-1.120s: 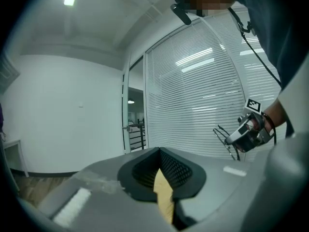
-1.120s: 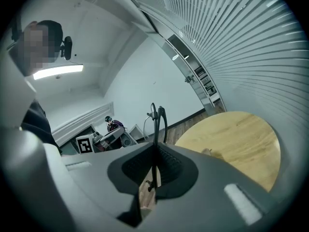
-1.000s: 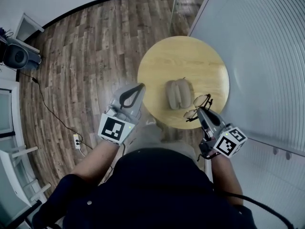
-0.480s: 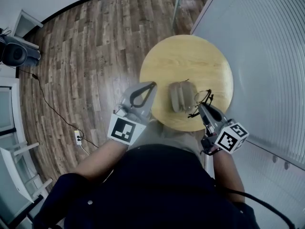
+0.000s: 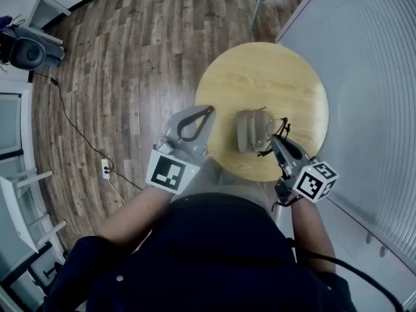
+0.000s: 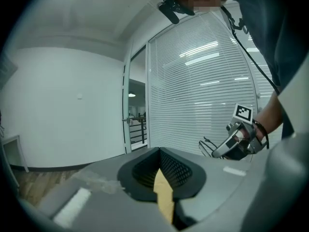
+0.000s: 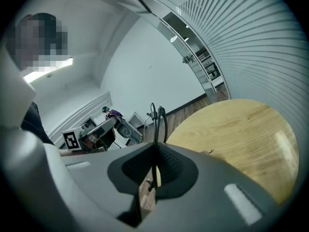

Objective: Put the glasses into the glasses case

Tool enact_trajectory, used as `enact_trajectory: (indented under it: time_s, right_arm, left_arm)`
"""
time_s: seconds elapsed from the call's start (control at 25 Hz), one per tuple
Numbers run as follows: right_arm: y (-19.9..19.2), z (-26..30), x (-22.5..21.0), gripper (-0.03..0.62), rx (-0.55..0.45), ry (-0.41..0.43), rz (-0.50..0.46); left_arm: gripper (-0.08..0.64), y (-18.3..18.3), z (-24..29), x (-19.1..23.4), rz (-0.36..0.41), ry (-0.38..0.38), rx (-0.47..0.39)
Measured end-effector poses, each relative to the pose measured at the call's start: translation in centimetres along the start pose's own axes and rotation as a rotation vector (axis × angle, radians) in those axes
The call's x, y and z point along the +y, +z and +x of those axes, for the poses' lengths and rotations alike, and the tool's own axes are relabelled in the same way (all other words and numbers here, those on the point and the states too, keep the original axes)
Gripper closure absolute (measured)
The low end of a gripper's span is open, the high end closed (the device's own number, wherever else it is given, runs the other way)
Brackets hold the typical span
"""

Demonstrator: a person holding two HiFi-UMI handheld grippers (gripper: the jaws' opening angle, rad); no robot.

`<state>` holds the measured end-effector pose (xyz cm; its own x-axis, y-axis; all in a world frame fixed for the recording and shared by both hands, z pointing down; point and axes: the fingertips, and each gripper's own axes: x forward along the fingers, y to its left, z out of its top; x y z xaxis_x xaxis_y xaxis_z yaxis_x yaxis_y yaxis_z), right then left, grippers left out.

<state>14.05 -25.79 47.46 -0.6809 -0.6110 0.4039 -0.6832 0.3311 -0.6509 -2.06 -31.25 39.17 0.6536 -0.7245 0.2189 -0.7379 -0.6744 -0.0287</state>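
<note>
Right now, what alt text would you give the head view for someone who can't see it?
Seen from above, the right gripper holds dark-framed glasses beside a grey glasses case on a round wooden table; the left gripper hovers shut at the table's edge.

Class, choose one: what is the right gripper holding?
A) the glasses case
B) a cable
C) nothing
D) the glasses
D: in the right gripper view, the right gripper has its fingers closed on the dark frame of the glasses.
</note>
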Motion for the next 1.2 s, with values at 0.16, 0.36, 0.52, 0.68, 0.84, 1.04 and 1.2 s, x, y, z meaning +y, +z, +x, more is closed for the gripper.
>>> enact_trajectory:
  time_s: [0.16, 0.36, 0.52, 0.68, 0.84, 1.04, 1.2]
  right_arm:
    - [-1.2, 0.9, -1.3, 0.569, 0.046, 0.004, 0.005]
    - [-2.2, 3.0, -2.6, 0.569, 0.097, 0.013, 0.009]
    - [-3.8, 3.9, -3.5, 0.569, 0.136, 0.016, 0.018]
    - [-4.2, 6.3, -5.3, 0.569, 0.182, 0.014, 0.038]
    - [-4.8, 8.1, -6.7, 0.569, 0.218, 0.013, 0.059]
    - [-6.6, 8.9, -7.5, 0.569, 0.247, 0.017, 0.066]
    - [-7.9, 10.1, -8.5, 0.569, 0.273, 0.015, 0.071]
  left_arm:
    - [0.554, -1.6, 0.4, 0.1, -0.012, 0.022, 0.017]
    - [0.554, -4.1, 1.6, 0.4, 0.007, 0.008, 0.058]
    - [0.554, -5.5, 1.8, 0.6, -0.011, 0.022, 0.073]
    - [0.554, -6.7, 3.6, 2.3, -0.017, 0.034, 0.087]
    - [0.554, -8.0, 5.0, 3.8, -0.027, 0.055, 0.098]
    - [0.554, -9.8, 5.0, 3.4, -0.058, 0.074, 0.118]
    - [0.554, -11.6, 5.2, 3.0, -0.059, 0.064, 0.134]
